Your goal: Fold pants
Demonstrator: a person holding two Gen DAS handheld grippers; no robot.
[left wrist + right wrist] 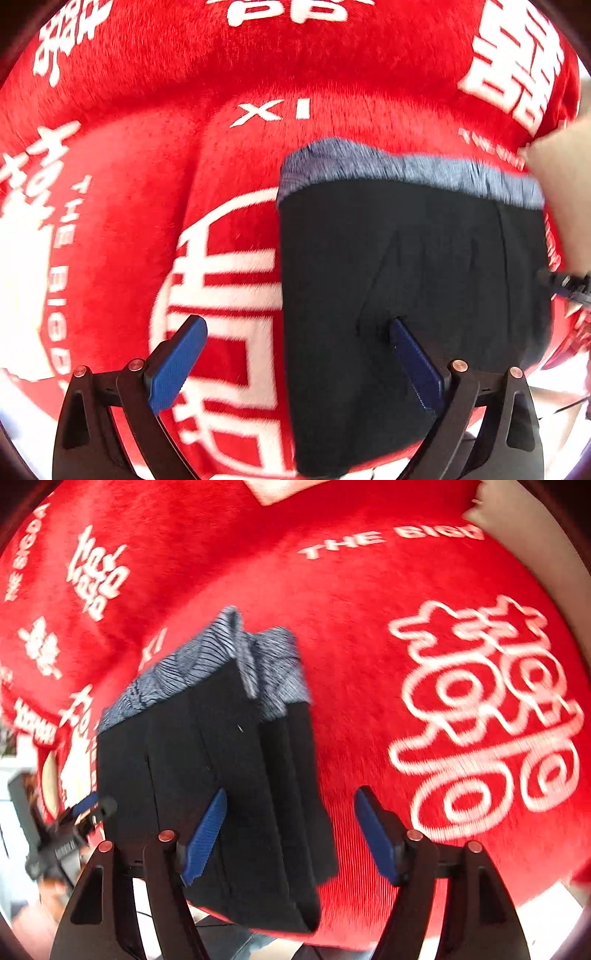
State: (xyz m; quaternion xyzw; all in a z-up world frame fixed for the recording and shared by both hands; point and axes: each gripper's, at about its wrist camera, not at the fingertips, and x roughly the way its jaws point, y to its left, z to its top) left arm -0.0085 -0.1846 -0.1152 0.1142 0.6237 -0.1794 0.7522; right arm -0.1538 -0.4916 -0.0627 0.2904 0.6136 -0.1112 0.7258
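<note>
Left wrist view: the pants (406,288), black with a grey-blue waistband, lay folded into a compact block on a red blanket (147,206) printed with white characters. The left hand-held gripper (299,365) stood wide open, holding nothing; one blue pad sat over the blanket, the other over the pants' near edge (contact could not be judged). The other gripper's tip showed at the right margin.

Right wrist view: the right hand-held gripper (290,838) was likewise spread open and empty, its left pad over the folded pants (221,775), its right over bare blanket (369,627). The layered fold edges faced right. Nothing obstructed either gripper.
</note>
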